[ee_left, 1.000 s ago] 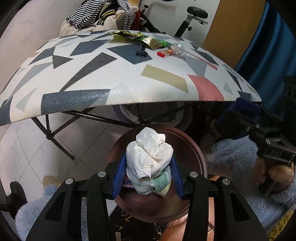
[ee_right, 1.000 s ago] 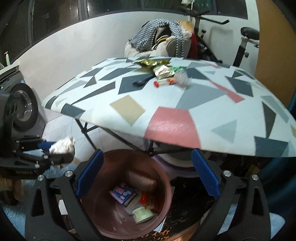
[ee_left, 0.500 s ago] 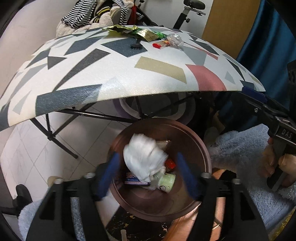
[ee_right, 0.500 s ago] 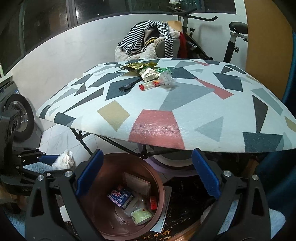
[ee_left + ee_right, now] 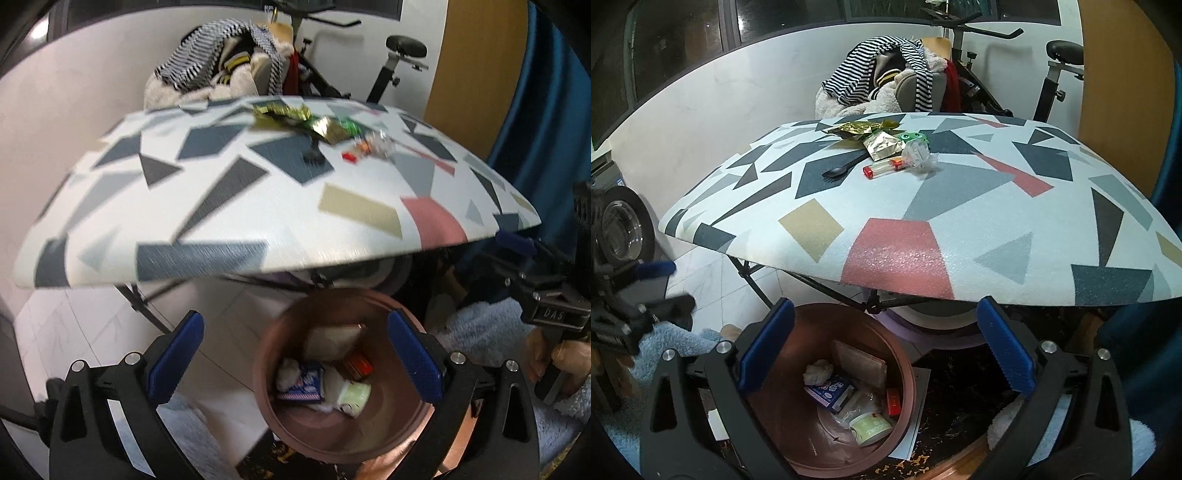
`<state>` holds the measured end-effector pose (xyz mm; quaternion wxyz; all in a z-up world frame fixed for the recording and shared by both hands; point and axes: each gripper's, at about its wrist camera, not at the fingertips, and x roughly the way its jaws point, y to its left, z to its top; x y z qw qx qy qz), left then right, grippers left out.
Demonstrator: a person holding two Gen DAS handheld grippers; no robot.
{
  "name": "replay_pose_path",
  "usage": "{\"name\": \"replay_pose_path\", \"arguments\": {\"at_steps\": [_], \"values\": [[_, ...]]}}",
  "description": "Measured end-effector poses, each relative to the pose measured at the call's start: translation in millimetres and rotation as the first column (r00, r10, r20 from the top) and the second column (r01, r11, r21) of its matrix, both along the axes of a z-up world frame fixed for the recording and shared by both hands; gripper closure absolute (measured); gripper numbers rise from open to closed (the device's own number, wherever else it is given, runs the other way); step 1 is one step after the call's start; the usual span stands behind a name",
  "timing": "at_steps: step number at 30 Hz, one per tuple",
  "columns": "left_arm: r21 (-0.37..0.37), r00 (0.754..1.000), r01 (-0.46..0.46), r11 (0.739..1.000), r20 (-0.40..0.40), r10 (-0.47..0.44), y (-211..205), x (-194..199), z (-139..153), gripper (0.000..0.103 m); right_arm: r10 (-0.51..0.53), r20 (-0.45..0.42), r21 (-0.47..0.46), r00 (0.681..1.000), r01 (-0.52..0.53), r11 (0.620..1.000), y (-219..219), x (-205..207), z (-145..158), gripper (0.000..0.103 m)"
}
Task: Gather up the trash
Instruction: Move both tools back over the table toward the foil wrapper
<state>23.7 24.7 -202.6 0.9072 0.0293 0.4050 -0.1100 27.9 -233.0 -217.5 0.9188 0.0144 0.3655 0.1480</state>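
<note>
Both grippers hang wide over the brown bin, and nothing is in them.

The left gripper has just been spreading its jaws, and they hold nothing. The right gripper is spread wide too. Under them stands the bin on the floor. In it lie a white paper wad, a blue box, a green cup, a red pack and a flat packet. Past the bin, on the patterned surface, more trash waits: gold wrappers, a black spoon, a red and white tube and clear plastic.
</note>
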Motion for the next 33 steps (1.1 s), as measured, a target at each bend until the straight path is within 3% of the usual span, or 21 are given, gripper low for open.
{"name": "replay_pose_path", "arguments": {"at_steps": [18,27,33], "values": [[0.048,0.982,-0.052,0.998,0.183,0.042,42,33,65,0.006,0.015,0.008,-0.032,1.0,-0.014,0.999,-16,25,16,0.006],[0.038,0.978,-0.069,0.997,0.202,0.06,55,59,72,0.006,0.03,-0.009,-0.071,1.0,-0.031,0.997,-22,60,23,0.006],[-0.001,0.984,-0.05,0.999,0.173,0.049,61,79,66,0.006,0.055,-0.044,-0.064,0.998,-0.058,0.996,-18,90,24,0.006]]}}
